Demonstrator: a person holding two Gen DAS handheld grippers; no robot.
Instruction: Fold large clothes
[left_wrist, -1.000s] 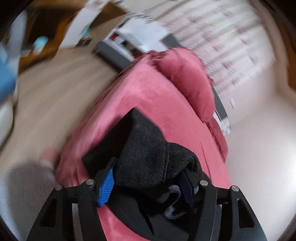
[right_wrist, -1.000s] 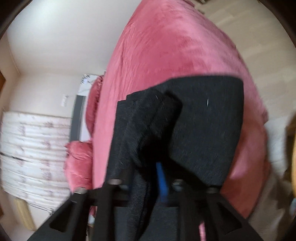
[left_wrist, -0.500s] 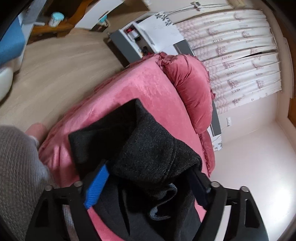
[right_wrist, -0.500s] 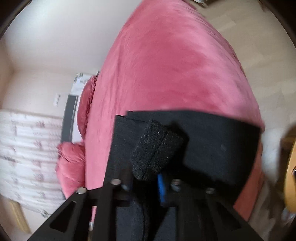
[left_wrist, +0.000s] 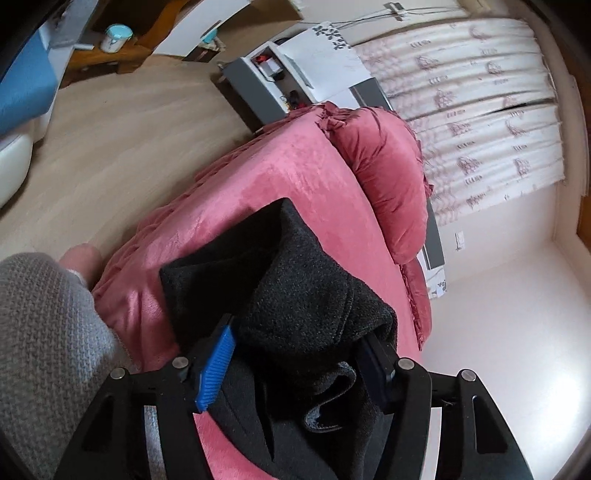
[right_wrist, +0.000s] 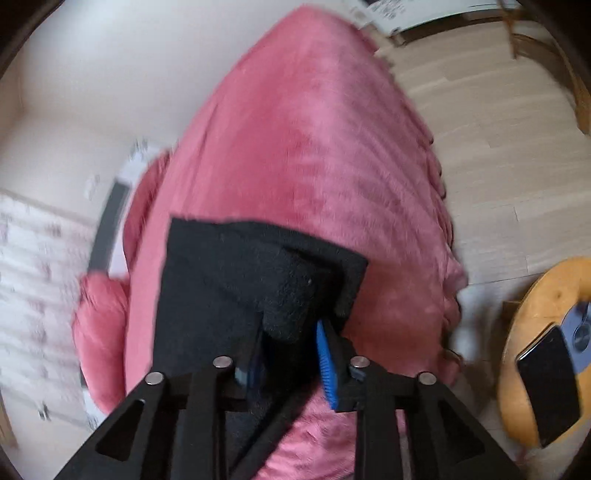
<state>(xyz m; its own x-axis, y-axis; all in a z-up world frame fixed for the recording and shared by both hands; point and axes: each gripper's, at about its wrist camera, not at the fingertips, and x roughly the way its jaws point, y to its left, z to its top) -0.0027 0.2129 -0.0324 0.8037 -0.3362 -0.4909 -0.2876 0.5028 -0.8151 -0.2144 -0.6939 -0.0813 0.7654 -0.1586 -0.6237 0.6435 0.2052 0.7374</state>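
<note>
My left tongs (left_wrist: 295, 365) are closing on a thick bunch of the black fleece garment (left_wrist: 295, 288), which fills the gap between the pads. My right tongs (right_wrist: 288, 354) are opening, with a fold of the same garment (right_wrist: 258, 280) between them. The garment lies over the near end of the pink bed (right_wrist: 314, 147). A grey sleeve (left_wrist: 40, 332) shows at left.

Bare pink bedspread (right_wrist: 314, 155) lies open ahead; pillow (left_wrist: 391, 177) blocks the headboard end.
</note>
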